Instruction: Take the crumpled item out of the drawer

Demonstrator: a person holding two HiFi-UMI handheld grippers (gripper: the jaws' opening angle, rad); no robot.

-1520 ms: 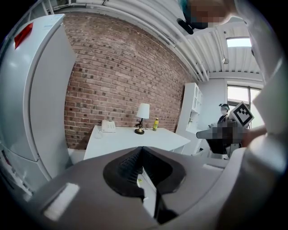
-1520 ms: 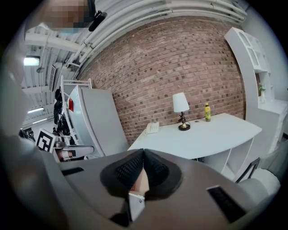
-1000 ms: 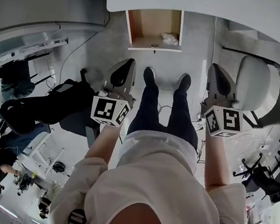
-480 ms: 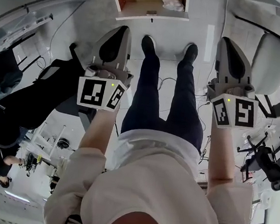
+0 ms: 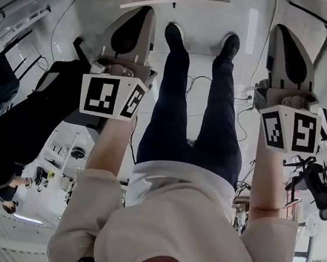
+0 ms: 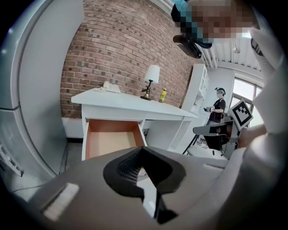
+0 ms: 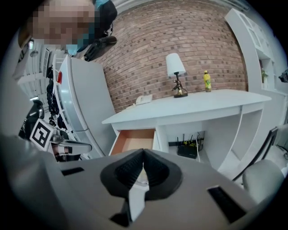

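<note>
A cream short-sleeved shirt (image 5: 176, 229), dark navy trousers (image 5: 177, 111) and black shoes (image 5: 175, 36) were worn. The left claw (image 6: 143, 152) and right claw (image 7: 143, 152) were shelled in smooth grey plastic, with black ribbed pads (image 7: 128, 170) set inside. A white cube (image 5: 111, 97) printed with black square markers was mounted on each. Narrow rectangular slots (image 7: 227, 204) were moulded into the shells.

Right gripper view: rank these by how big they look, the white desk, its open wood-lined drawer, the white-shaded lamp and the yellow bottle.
1. white desk
2. open wood-lined drawer, though the right claw hides its near end
3. white-shaded lamp, narrower than the drawer
4. yellow bottle, clearly smallest
</note>
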